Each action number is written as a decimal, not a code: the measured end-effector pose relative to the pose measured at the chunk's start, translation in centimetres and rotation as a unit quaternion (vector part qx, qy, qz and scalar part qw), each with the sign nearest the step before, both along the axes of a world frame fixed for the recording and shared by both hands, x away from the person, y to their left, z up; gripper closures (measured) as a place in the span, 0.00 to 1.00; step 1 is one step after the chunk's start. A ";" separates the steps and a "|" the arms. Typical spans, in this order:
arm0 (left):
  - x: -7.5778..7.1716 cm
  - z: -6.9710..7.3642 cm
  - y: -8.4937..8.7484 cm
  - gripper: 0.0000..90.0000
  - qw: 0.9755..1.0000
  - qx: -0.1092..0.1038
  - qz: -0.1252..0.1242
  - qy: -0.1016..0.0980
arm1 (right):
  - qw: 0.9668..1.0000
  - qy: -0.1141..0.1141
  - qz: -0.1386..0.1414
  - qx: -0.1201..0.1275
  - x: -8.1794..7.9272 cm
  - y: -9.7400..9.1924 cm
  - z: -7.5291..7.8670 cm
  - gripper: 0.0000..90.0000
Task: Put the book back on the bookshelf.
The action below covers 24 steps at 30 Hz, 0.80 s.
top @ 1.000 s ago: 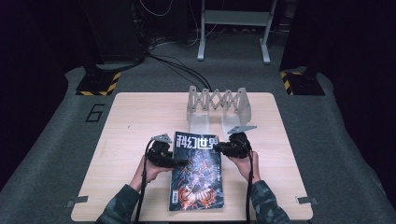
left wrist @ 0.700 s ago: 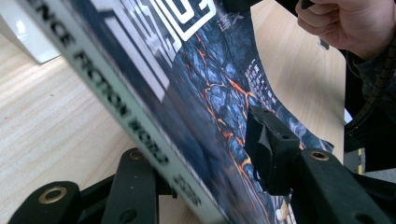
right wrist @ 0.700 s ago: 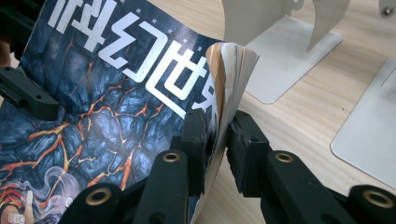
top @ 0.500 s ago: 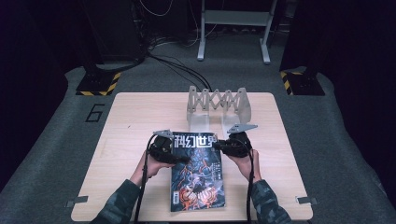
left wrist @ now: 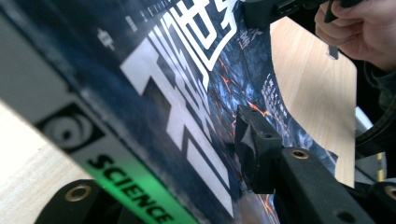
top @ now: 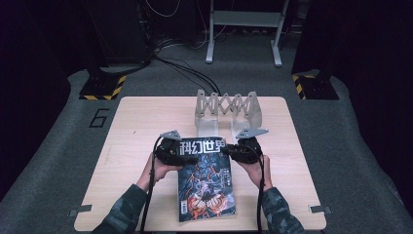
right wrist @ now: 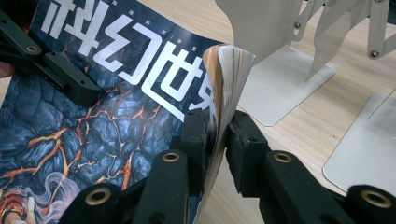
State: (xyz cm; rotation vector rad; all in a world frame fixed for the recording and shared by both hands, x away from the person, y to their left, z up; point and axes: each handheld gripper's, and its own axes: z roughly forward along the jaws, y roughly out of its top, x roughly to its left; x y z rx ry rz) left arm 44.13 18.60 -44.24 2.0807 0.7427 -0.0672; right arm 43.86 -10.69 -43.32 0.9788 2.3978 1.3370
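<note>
A dark magazine (top: 204, 180) with white title characters and a lava-patterned cover lies near the table's front middle, its far end lifted. My left gripper (top: 171, 151) is shut on its far left edge by the spine; in the left gripper view one jaw presses on the cover (left wrist: 187, 93) and the other sits under it. My right gripper (top: 239, 151) is shut on the far right corner; the right gripper view has both jaws clamping the curled page edge (right wrist: 219, 116). The left gripper's jaw (right wrist: 56, 65) also appears there, on the cover.
A grey metal accordion-style rack (top: 228, 111) stands just beyond the magazine, its flat base plates (right wrist: 280, 84) close to my right gripper. The wooden table (top: 136, 126) has bare room to left and right. Cables and stands sit on the floor behind.
Both grippers have edged slightly away from the person with the magazine's top end held between them. The rack has not moved.
</note>
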 end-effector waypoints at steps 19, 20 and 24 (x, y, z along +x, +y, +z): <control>-1.3 2.4 -0.6 0.79 0.997 0.007 -0.014 -0.076 | 1.000 -0.023 -0.008 0.004 -0.3 -0.6 2.1 0.85; -1.3 2.4 -0.6 0.79 0.996 0.011 -0.017 -0.084 | 1.000 -0.022 -0.010 0.003 -0.3 -0.7 2.2 0.85; -1.5 2.7 -0.7 0.79 0.995 0.012 -0.019 -0.094 | 1.000 -0.028 -0.009 0.004 -0.3 -0.7 2.5 0.86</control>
